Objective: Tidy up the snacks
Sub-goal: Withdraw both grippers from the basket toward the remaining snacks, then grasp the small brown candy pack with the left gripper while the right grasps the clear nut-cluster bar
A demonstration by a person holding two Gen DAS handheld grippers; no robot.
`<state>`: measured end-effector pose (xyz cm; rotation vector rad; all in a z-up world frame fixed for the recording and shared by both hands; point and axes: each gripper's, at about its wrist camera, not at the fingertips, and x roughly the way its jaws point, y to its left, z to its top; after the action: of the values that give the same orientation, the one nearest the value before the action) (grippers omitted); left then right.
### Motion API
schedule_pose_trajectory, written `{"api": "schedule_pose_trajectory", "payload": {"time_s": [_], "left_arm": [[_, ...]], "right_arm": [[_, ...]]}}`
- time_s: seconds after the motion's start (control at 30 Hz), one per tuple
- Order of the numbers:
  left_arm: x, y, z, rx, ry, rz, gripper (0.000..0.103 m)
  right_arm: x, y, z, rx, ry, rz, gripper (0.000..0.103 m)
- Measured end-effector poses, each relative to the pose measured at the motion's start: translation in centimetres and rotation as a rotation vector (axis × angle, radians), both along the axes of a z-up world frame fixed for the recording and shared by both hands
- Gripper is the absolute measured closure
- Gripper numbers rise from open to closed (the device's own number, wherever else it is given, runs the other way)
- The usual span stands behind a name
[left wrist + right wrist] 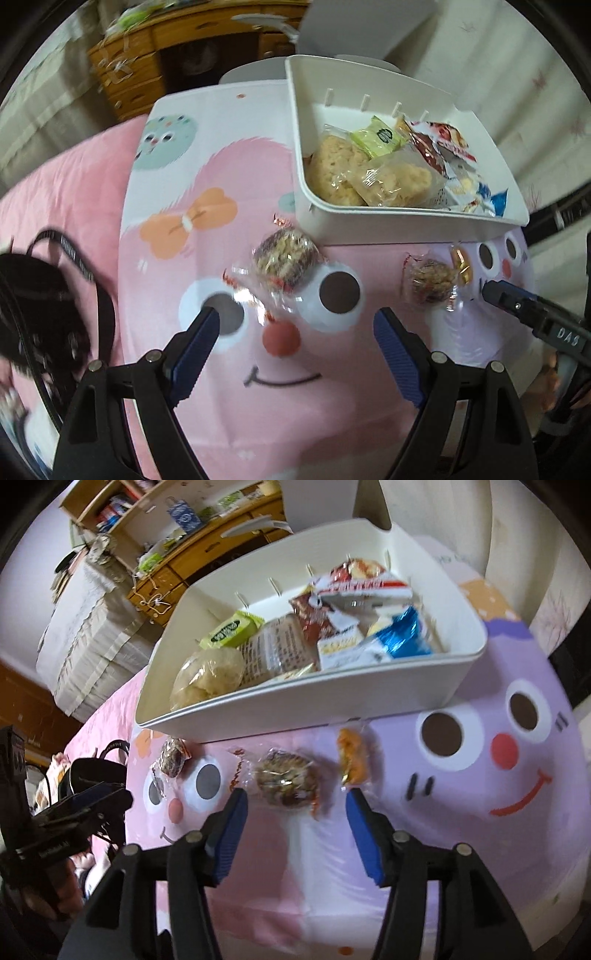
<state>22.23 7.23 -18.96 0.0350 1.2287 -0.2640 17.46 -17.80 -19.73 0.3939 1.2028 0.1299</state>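
On a cartoon-printed bench (pixel 229 229) beside a pink bed (pixel 74 192), a white bin (pixel 369 218) stands at the far edge, already part-filled with wrapped snacks: pale puffed-rice cakes (pixel 332 173), a green packet (pixel 376 138) and red-and-blue bags (pixel 443 144), apparently gathered there so loose items end up in one container. Three pieces remain outside it, lying just in front of the bin's near wall. The left tool (pixel 295 343) hangs spread wide and empty above a dark nut-cluster snack (pixel 286 260) in clear wrap, its blue pads straddling the wrapper's trailing end without touching it, likely lined up to close on it. The right tool (pixel 295 823) is likewise released with nothing between its pads, tilted steeply down toward a second nut cluster (pixel 288 779), with an orange candy (pixel 352 758) just to its right. Each tool shows at the edge of the other's view, well apart, which suggests each hand is taking its own piece. A black bag (pixel 48 295) lies on the bed at left. By the look of it, the sorting is near its end, with these last pieces still to be lifted over the low rim
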Motion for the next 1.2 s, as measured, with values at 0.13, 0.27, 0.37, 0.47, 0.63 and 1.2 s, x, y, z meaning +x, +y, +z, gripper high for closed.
{"api": "schedule_pose_trajectory", "payload": {"time_s": [0.13, 0.27, 0.37, 0.47, 0.63, 1.2], "left_arm": [[1.3, -0.3, -1.3, 0.026, -0.038, -0.076, 0.019], [2.4, -0.3, -2.8, 0.038, -0.052, -0.109, 0.019], [3.1, -0.3, -3.8, 0.046, -0.062, -0.125, 0.019], [3.3, -0.3, -4.4, 0.050, -0.095, -0.149, 0.019], [3.8, -0.2, -4.9, 0.024, -0.144, -0.156, 0.019], [4.8, -0.9, -6.5, -0.025, -0.176, -0.192, 0.026]], "right_arm": [[0.9, 1.1, -1.2, 0.024, 0.055, -0.049, 0.039], [2.0, 2.4, -2.4, 0.011, 0.105, -0.079, 0.034], [2.7, 3.2, -3.4, -0.021, 0.156, -0.106, 0.033], [3.2, 3.9, -4.1, -0.053, 0.181, -0.120, 0.032], [4.1, 4.5, -5.0, -0.083, 0.212, -0.142, 0.029], [6.5, 7.3, -5.1, -0.161, 0.189, -0.102, 0.024]]}}
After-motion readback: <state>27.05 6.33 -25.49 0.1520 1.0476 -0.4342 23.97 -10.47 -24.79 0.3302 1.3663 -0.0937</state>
